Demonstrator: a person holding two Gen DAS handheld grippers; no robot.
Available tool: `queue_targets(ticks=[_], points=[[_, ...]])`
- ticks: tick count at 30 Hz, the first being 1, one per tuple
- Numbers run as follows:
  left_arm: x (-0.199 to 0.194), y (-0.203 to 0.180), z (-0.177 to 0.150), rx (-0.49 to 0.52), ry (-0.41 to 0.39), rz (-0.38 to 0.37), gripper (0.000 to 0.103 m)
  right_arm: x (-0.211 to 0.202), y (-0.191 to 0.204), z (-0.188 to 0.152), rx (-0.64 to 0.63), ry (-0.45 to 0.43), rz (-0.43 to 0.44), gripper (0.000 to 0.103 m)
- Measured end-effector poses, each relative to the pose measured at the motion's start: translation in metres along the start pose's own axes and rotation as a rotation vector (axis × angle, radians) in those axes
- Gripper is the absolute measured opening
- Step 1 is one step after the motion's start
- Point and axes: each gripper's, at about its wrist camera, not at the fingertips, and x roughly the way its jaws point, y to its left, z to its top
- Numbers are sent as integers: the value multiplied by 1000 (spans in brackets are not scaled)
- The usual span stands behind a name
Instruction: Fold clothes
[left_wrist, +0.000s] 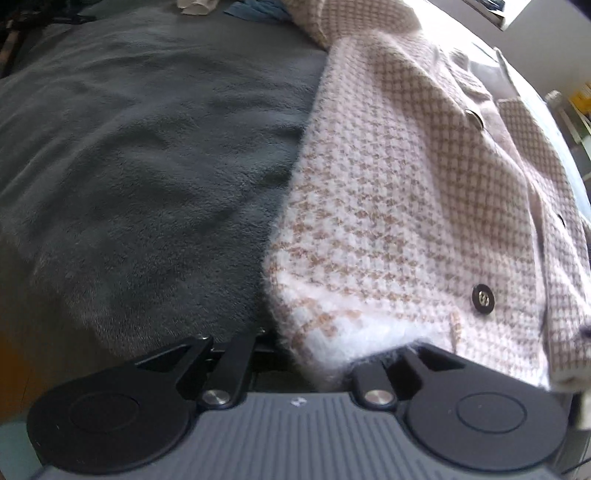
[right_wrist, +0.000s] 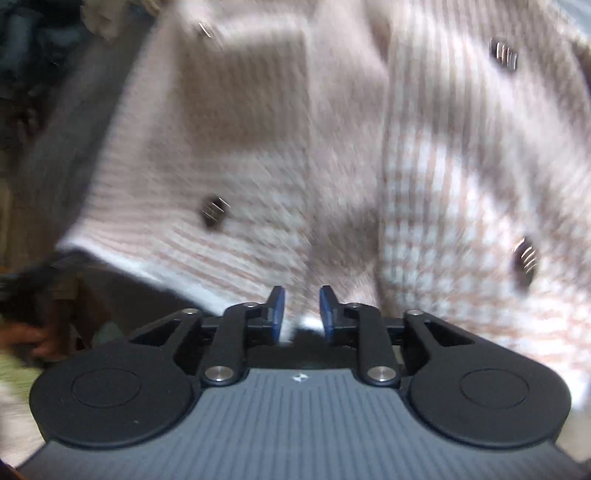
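Two grippers point steeply down at a fuzzy pink-and-tan houndstooth cardigan (left_wrist: 406, 206) with dark buttons (left_wrist: 483, 299), spread over a grey plush blanket (left_wrist: 147, 166). Near the left gripper (left_wrist: 306, 354), the cardigan's hem drapes over the fingertips, so I cannot tell whether they pinch it. Blue pads (right_wrist: 277, 310) of the right gripper (right_wrist: 302, 314) stand slightly apart, with fluffy hem between them, not pressed.

Daylight glare upper right, right view motion-blurred
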Motion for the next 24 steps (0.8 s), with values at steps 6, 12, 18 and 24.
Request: queue_targets(ticks=[6, 12, 18, 24], points=[[5, 3, 2, 44, 32, -16, 17, -48, -8, 93, 94, -348, 161, 63], [10, 8, 6, 92, 62, -34, 17, 33, -41, 227, 259, -458, 154, 63], [15, 11, 10, 144, 89, -53, 18, 94, -63, 285, 357, -400, 111, 60], [14, 9, 11, 171, 108, -43, 16, 82, -25, 279, 186, -445, -14, 4]])
